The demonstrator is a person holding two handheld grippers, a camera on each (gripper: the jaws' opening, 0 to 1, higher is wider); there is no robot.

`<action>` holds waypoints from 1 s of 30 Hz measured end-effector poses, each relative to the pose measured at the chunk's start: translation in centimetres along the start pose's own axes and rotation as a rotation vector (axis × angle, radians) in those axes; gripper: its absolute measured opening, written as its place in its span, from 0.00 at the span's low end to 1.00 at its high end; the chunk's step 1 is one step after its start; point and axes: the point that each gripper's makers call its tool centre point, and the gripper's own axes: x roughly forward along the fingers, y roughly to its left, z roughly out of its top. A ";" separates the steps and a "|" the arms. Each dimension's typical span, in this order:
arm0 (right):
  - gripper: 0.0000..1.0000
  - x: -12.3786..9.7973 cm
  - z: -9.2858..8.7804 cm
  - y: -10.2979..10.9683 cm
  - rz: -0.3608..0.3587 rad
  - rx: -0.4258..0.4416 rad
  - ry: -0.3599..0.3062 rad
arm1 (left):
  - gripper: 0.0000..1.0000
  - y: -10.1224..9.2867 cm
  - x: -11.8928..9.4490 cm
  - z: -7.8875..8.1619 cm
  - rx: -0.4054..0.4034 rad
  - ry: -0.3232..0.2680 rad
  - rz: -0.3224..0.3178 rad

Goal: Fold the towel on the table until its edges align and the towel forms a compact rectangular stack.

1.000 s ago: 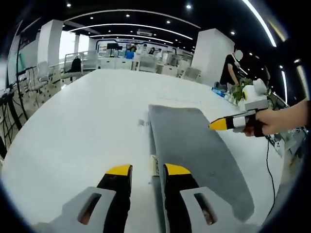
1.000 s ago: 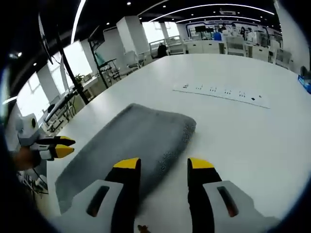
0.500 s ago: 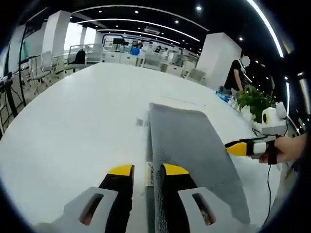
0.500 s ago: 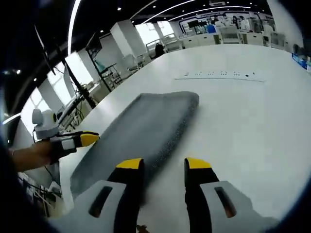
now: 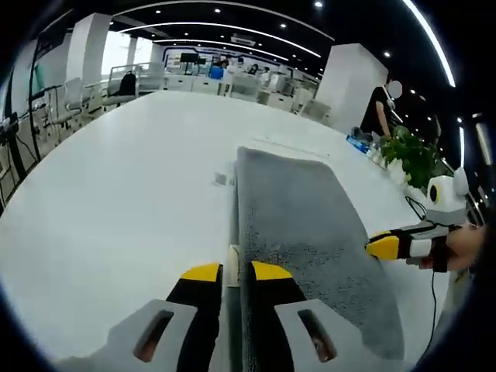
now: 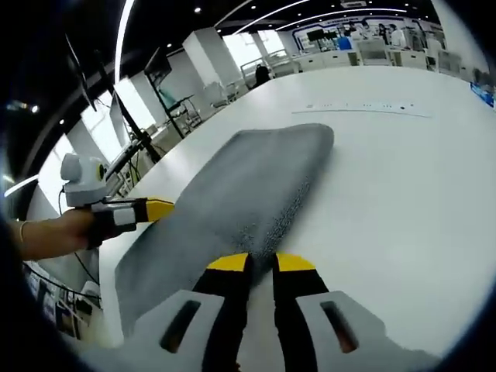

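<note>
Pinching towel (image 5: pixel 302 225) edges; right claw (image 6: pixel 262 262) grip point hidden.

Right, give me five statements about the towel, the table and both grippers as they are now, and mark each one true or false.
1. The towel is grey and lies on a white table. True.
2. The left gripper has its jaws spread wide apart. False: they are nearly together at the towel's near edge.
3. The right gripper has its jaws close together at the towel's edge. True.
4. The towel is rolled into a ball. False: it lies flat as a long strip.
5. A potted plant stands in the middle of the towel. False: it stands beyond the table's far edge.
</note>
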 end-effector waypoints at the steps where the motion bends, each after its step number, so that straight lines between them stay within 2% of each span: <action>1: 0.07 0.0 0.0 -0.1 -0.009 0.032 0.000 | 0.11 0.0 0.0 0.0 -0.009 0.001 0.006; 3: 0.05 0.0 0.0 -0.2 -0.014 0.082 -0.014 | 0.10 0.1 0.0 -0.1 -0.012 0.005 0.010; 6: 0.04 -0.2 0.1 -0.1 -0.017 0.074 -0.024 | 0.07 -0.2 0.0 -0.1 0.001 0.011 -0.005; 10: 0.04 -0.3 0.1 -0.2 -0.035 0.044 -0.030 | 0.04 -0.8 -0.1 -0.2 0.130 0.038 0.004; 15: 0.03 -1.3 0.1 -1.5 -0.075 0.039 -0.028 | 0.03 -2.8 0.0 -0.9 0.261 0.071 -0.032; 20: 0.03 -3.3 -0.8 -3.6 -0.117 0.054 -0.032 | 0.03 -6.4 -0.1 -1.8 0.327 0.090 -0.085; 22: 0.03 -4.8 -1.3 -4.9 -0.149 0.116 -0.041 | 0.03 -7.8 -0.1 -2.1 0.359 0.100 -0.105; 27: 0.03 -8.0 -2.6 -7.7 -0.189 0.163 -0.063 | 0.03 -12.1 -0.3 -3.7 0.416 0.127 -0.171; 30: 0.03 -9.9 -3.5 -9.1 -0.211 0.179 -0.073 | 0.03 -14.8 -0.3 -4.5 0.422 0.137 -0.202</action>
